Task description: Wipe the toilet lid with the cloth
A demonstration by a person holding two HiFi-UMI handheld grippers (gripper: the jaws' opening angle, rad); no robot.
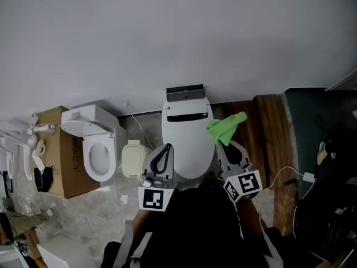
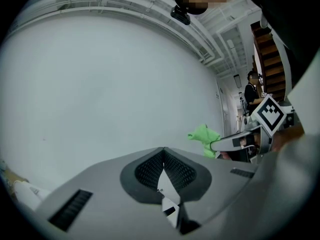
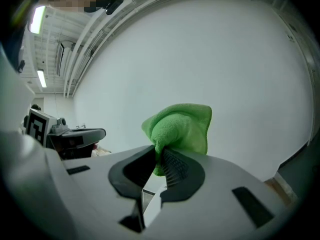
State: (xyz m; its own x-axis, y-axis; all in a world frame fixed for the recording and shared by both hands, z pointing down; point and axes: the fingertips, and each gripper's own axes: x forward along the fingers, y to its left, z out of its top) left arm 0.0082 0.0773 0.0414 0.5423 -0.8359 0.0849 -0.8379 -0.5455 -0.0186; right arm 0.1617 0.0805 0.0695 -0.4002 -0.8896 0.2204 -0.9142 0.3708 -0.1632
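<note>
One open toilet (image 1: 99, 155) beside closed lid (image 1: 187, 144), right fingers (image 3: 178, 168) clamp cloth (image 3: 182, 126), left fingers (image 2: 145, 171) together

The toilet lid (image 1: 187, 144) is white, glossy and oval, shut flat, with its hinge end toward the wall at 12 o'clock. The cloth (image 1: 226, 126) is bright green microfibre, bunched and pinched between the jaws of the right gripper (image 3: 160, 159), over the lid's 2 o'clock edge.
</note>
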